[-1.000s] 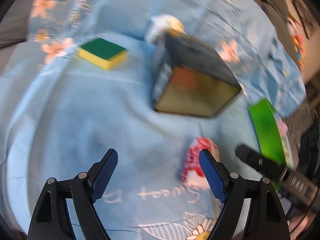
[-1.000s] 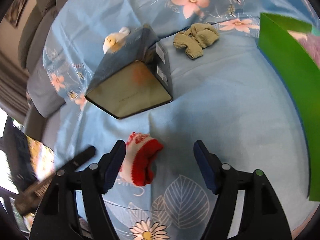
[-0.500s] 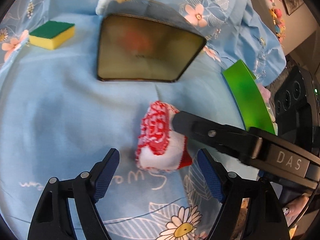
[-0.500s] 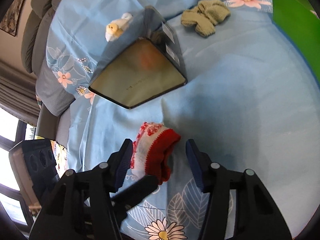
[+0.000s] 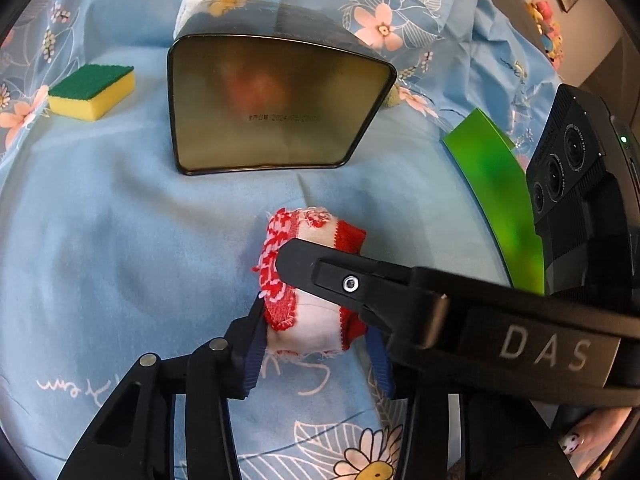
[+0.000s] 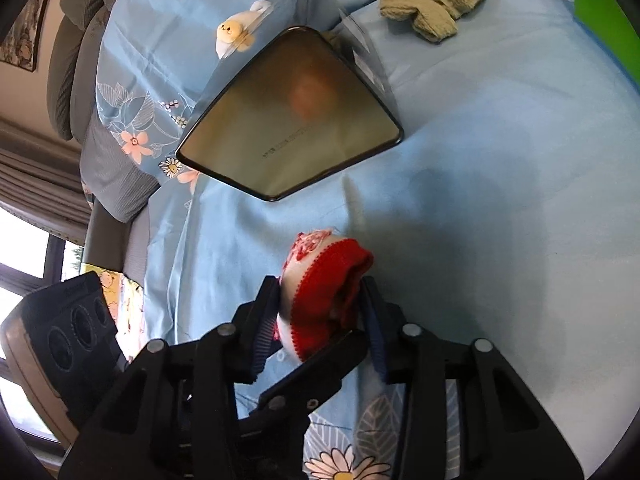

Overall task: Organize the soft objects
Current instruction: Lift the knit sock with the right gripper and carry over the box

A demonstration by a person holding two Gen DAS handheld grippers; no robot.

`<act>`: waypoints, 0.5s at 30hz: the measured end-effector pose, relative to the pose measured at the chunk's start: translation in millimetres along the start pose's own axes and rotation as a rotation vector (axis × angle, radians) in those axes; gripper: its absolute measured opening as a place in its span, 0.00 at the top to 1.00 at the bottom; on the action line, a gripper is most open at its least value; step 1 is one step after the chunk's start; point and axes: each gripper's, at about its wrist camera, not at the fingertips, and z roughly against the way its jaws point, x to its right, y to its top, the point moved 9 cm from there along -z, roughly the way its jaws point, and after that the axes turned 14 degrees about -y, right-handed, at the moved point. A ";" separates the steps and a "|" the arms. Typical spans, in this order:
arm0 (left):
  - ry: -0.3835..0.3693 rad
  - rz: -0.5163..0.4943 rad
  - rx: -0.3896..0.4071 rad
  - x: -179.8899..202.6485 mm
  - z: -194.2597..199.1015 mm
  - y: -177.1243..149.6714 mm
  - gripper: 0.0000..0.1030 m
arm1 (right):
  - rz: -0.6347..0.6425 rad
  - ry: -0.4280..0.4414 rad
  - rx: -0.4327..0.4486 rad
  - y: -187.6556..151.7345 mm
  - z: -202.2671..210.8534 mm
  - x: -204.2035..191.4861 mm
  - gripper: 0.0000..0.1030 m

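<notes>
Both tools have just closed in: left tool [image 5: 316,340] and right tool [image 6: 320,320] now pinch the sock [image 5: 308,280]. Ready to lift toward the tin [image 5: 272,108].

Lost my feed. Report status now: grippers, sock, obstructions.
Left gripper and right gripper both shut on red-and-white sock. Sock low over blue sheet. Tin box ahead, path unobstructed.

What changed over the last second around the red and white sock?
Both grippers closed in from open: the left gripper and right gripper now both pinch the red and white sock from opposite sides. The tin box, sponge, duck toy and olive socks stayed put.
</notes>
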 end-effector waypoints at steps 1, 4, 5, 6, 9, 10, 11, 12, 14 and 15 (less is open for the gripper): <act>-0.004 0.005 0.006 0.3 1.0 1.0 0.58 | 0.004 -0.006 0.007 0.2 0.4 -0.9 0.62; -0.029 0.009 0.028 2.7 7.5 3.1 0.60 | 0.001 -0.001 0.030 2.0 4.4 -2.8 0.65; -0.036 0.007 0.036 4.7 9.3 4.8 0.60 | 0.003 0.007 0.042 2.9 8.1 -3.8 0.66; -0.042 0.002 0.047 7.0 12.1 6.5 0.61 | 0.005 0.015 0.052 3.5 11.0 -4.8 0.66; -0.047 -0.033 0.084 15.2 23.2 10.8 0.61 | 0.008 0.039 0.094 5.8 24.3 -10.3 0.66; -0.045 -0.051 0.101 19.4 27.8 13.1 0.61 | 0.011 0.042 0.113 6.7 29.7 -12.6 0.66; -0.044 -0.065 0.117 21.8 33.0 15.0 0.61 | 0.018 0.045 0.134 7.7 35.8 -15.4 0.66; -0.043 -0.076 0.130 24.2 37.4 16.4 0.61 | 0.023 0.047 0.150 8.0 40.4 -18.1 0.66; -0.042 -0.107 0.172 31.8 49.2 20.6 0.61 | 0.037 0.060 0.186 9.5 52.3 -22.2 0.66; -0.040 -0.120 0.192 36.4 54.2 23.0 0.61 | 0.047 0.071 0.208 10.8 60.2 -25.9 0.66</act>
